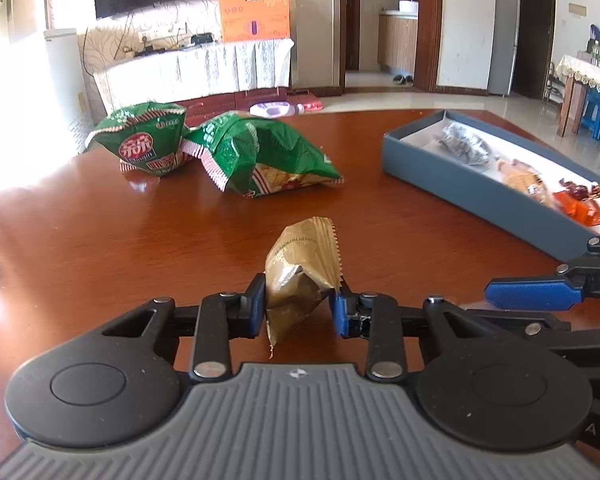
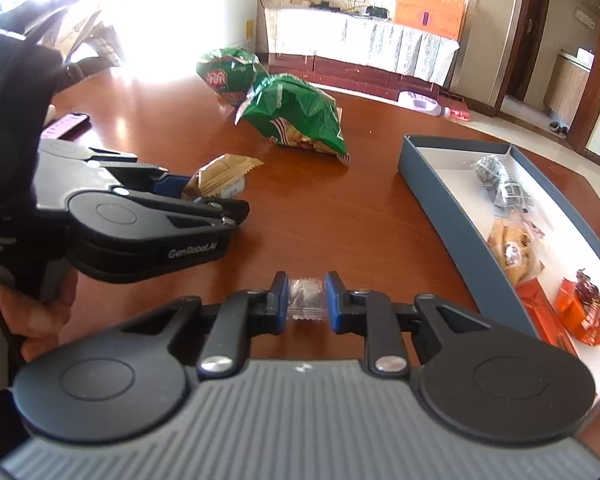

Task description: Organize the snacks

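The left gripper (image 1: 300,304) is clamped on a gold crinkled foil snack packet (image 1: 300,276), pinched at its lower half so the sealed end stands up free of the polished brown wooden table (image 1: 140,248). The right gripper (image 2: 306,300) pinches a small clear-wrapped candy (image 2: 306,299) between its blue pads; the jaws stand almost together because the candy is so thin.

From the right gripper, the long grey-blue cardboard tray with white lining (image 2: 452,216) lies at two o'clock, and it already keeps a silver-wrapped snack (image 2: 500,184), an orange pastry packet (image 2: 514,252) and red-orange candies (image 2: 580,312) in a row. I judge both held pieces are meant to go there.

Two green puffed chip bags (image 1: 260,152) wait at eleven o'clock from the left gripper, probably because they are too big for the tray.
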Available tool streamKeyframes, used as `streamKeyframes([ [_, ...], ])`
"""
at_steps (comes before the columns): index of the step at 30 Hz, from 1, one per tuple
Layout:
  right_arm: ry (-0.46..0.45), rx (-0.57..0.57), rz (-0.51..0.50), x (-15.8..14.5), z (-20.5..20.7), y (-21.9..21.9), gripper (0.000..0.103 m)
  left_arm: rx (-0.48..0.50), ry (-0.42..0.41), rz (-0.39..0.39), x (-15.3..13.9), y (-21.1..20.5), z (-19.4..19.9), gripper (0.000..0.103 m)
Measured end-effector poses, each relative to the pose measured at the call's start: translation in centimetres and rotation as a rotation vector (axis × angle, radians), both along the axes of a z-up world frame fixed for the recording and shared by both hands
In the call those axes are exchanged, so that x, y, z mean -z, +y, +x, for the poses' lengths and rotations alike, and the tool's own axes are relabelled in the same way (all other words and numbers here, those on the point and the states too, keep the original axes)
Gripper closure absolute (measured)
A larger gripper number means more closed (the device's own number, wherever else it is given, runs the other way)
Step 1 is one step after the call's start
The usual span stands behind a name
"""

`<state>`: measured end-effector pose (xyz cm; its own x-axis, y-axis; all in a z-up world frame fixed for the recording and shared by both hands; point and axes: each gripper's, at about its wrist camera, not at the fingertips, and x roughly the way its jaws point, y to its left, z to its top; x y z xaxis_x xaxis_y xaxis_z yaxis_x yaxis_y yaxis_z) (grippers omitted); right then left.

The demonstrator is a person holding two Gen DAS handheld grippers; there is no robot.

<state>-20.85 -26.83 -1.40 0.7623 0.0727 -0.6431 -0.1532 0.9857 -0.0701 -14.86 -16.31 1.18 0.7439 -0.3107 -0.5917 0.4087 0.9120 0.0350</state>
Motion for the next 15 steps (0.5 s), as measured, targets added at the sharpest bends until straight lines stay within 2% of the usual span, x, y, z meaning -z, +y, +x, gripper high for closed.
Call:
streamKeyframes([
  [3, -0.028, 0.009, 0.017, -0.5, -1.1, -0.6, 0.081, -0.001, -0.025, -0.002, -0.6, -0.1, -1.0, 0.065],
  [9, -0.075, 0.018, 0.052, -1.3, -2.4, -2.2, 0.081, 0.014, -0.052, 0.046, -1.1, -0.6, -2.3, 0.065],
  [15, -0.005, 0.010, 0.080, 0.3, -1.6, -3.4, 0.080, -0.008, 0.010, 0.078, -0.1, 0.2, -1.7, 0.065],
])
